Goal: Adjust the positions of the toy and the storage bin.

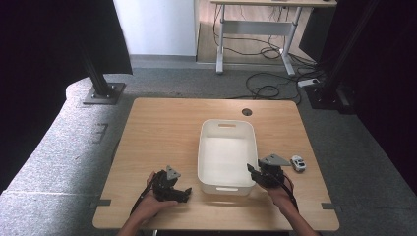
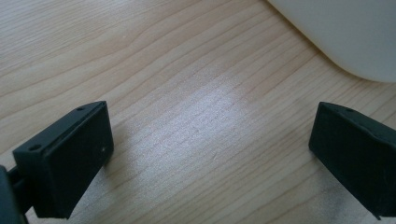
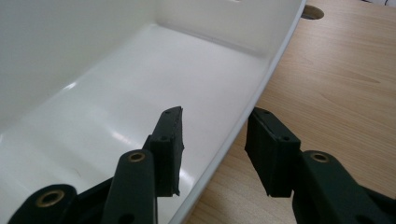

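A white plastic bin [image 1: 204,147] stands empty on the wooden table [image 1: 162,132], right of the middle. My right gripper [image 1: 252,172] straddles the bin's near right wall. In the right gripper view one jaw is inside the bin [image 3: 140,70] and the other outside, with my right gripper [image 3: 215,140] closed on the rim between them. My left gripper [image 1: 186,192] rests low at the table's front, left of the bin. In the left gripper view my left gripper [image 2: 210,140] is open over bare wood, with a corner of the bin [image 2: 345,32] just beyond it.
A small white toy car [image 1: 297,163] lies on the table just right of my right gripper. A round cable hole [image 1: 247,112] sits at the table's far edge. A desk frame and loose cables stand on the floor beyond.
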Demonstrator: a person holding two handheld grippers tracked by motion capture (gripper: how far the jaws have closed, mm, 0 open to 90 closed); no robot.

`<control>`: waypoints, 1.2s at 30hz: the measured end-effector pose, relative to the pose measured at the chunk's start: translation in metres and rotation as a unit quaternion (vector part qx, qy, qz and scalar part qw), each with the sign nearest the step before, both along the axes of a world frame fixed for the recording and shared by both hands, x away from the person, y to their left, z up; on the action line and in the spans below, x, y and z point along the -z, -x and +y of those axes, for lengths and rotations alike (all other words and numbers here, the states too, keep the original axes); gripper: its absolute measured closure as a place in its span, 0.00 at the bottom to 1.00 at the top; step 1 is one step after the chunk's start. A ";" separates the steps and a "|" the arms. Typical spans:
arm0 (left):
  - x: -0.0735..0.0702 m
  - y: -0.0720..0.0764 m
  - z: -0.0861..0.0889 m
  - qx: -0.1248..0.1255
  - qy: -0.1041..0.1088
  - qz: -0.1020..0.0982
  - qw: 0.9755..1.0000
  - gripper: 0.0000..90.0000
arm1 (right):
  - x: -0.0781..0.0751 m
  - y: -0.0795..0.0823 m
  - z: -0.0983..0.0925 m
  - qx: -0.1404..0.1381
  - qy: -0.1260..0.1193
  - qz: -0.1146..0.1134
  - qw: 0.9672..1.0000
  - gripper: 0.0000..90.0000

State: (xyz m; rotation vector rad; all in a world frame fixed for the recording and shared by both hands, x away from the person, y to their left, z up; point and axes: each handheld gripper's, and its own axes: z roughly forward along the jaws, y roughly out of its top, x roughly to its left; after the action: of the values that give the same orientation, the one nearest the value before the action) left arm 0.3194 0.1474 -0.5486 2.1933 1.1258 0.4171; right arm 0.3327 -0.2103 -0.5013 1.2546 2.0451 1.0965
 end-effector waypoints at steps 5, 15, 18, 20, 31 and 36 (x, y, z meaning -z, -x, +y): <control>0.000 0.000 0.000 0.000 0.000 0.000 1.000 0.00 | 0.000 0.000 0.000 -0.001 -0.002 0.000 1.000 0.62; 0.000 0.000 0.000 0.000 0.000 0.000 1.000 0.00 | 0.001 0.002 -0.002 -0.013 -0.009 0.001 1.000 0.48; 0.000 0.000 0.000 0.001 0.000 0.000 1.000 0.00 | -0.003 0.004 -0.003 -0.007 -0.017 -0.003 1.000 0.44; 0.000 0.000 0.000 0.002 0.000 0.000 1.000 0.00 | -0.005 0.005 -0.004 -0.006 -0.020 -0.005 1.000 0.43; 0.000 -0.002 0.001 0.011 0.000 0.000 1.000 0.00 | -0.011 0.017 -0.021 -0.017 -0.028 -0.024 0.999 0.38; 0.000 -0.002 0.001 0.014 0.000 0.000 1.000 0.00 | -0.015 0.023 -0.033 -0.022 -0.041 -0.026 0.999 0.36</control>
State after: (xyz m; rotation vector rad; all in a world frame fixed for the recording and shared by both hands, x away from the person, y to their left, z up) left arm 0.3216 0.1487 -0.5487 2.2056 1.0946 0.4061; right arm 0.3093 -0.2430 -0.4867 1.2131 2.0152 1.2326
